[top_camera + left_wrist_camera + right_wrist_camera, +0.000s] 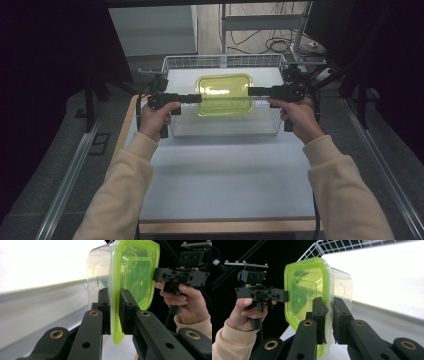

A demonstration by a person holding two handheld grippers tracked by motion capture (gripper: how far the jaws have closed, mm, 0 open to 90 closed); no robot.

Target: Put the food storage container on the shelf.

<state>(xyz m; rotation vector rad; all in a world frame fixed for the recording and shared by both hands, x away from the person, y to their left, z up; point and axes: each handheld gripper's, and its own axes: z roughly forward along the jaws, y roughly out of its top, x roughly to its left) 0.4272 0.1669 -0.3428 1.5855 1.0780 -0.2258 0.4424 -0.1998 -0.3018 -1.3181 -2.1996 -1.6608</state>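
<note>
Here the clear container with a green lid hangs over the wire basket at the table's far edge, its lid rim pinched at opposite ends between the jaws of the left gripper and the right gripper.

Dark surround, blown-out white glare on table

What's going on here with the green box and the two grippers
A person holds a gripper in each hand and has both clamped on a clear plastic container with a green lid. The left gripper pinches the lid's rim at one end and the right gripper pinches the opposite end. The container sits level between them over a white wire basket at the far side of the table; whether it rests on the basket floor, I cannot tell.
</note>
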